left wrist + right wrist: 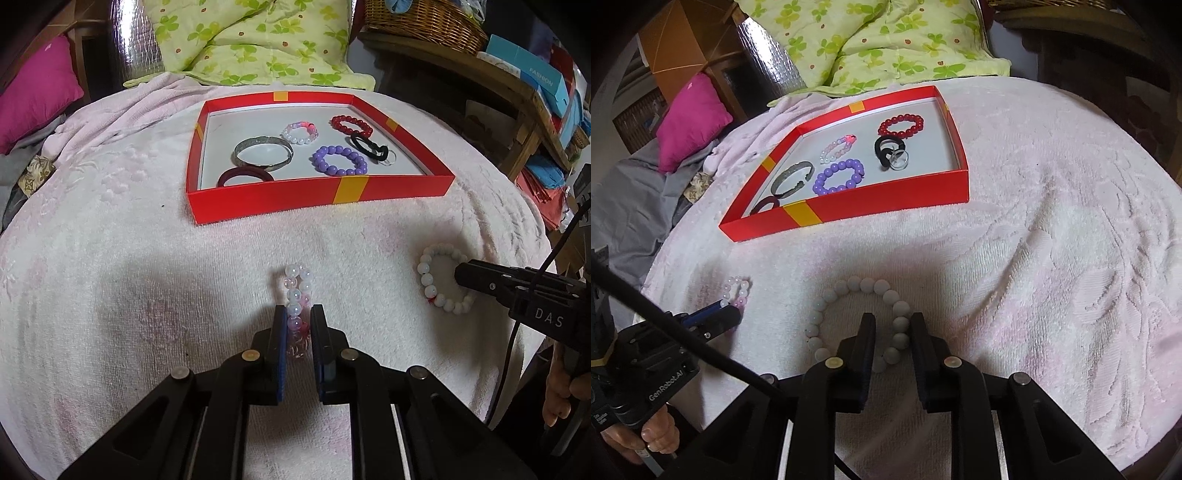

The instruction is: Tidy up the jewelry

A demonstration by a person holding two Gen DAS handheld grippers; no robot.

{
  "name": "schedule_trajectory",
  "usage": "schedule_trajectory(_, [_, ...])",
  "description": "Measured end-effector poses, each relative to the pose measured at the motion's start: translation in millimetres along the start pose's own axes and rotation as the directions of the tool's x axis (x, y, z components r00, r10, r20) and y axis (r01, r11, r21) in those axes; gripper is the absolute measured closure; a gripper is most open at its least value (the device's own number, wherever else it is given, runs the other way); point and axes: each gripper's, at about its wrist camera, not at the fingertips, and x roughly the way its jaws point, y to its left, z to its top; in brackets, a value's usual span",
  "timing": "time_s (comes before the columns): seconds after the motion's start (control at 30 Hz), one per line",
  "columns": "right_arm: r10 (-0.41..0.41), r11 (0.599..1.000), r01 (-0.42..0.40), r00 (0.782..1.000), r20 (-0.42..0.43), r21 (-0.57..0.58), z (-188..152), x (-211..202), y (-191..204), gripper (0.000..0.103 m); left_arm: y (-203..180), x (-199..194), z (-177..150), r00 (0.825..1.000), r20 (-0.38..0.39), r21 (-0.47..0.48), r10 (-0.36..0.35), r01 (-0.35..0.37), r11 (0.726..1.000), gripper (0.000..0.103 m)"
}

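Observation:
A clear-and-pink bead bracelet (297, 291) lies on the pale pink towel, squeezed into a narrow loop. My left gripper (299, 311) is shut on its near end; the right wrist view shows that gripper (733, 314) on the same bracelet (738, 288). A white bead bracelet (860, 291) lies to the right. My right gripper (894, 318) straddles its right strand, and the jaws stand a little wider than the beads. In the left wrist view the right gripper (458, 274) reaches into that white bracelet (428, 277).
A red box lid (258, 201) with yellow stripes holds a silver bangle (264, 153), purple beads (340, 160), red beads (351, 125), black and maroon hair ties and a small pastel bracelet. Behind lie a green quilt (258, 40) and a magenta pillow (37, 92). A wooden bench with boxes stands at right.

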Motion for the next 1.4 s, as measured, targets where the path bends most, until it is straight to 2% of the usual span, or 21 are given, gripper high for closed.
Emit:
schedule_trajectory(0.4, [0.017, 1.000, -0.017, 1.000, -0.008, 0.025, 1, 1, -4, 0.081, -3, 4, -1, 1.000, -0.016, 0.013, 0.013, -0.013, 1.000, 0.083])
schedule_trajectory(0.53, [0.030, 0.999, -0.029, 1.000, -0.010, 0.042, 1, 1, -6, 0.081, -3, 5, -1, 1.000, -0.018, 0.019, 0.011, -0.011, 1.000, 0.071])
schedule_trajectory(0.67, [0.036, 0.998, -0.036, 0.999, -0.012, 0.050, 1, 1, -8, 0.081, -5, 6, -1, 1.000, -0.018, 0.034, 0.024, -0.024, 0.999, 0.055])
schedule_trajectory(1.2, [0.026, 0.999, -0.025, 1.000, -0.012, 0.033, 1, 1, -6, 0.082, -5, 5, -3, 0.999, -0.006, 0.056, 0.033, -0.032, 0.998, 0.054])
schedule_trajectory(1.4, [0.056, 0.997, -0.055, 0.998, -0.005, 0.058, 0, 2, -12, 0.082, -4, 4, -4, 1.000, 0.000, 0.062, 0.028, -0.028, 0.998, 0.062])
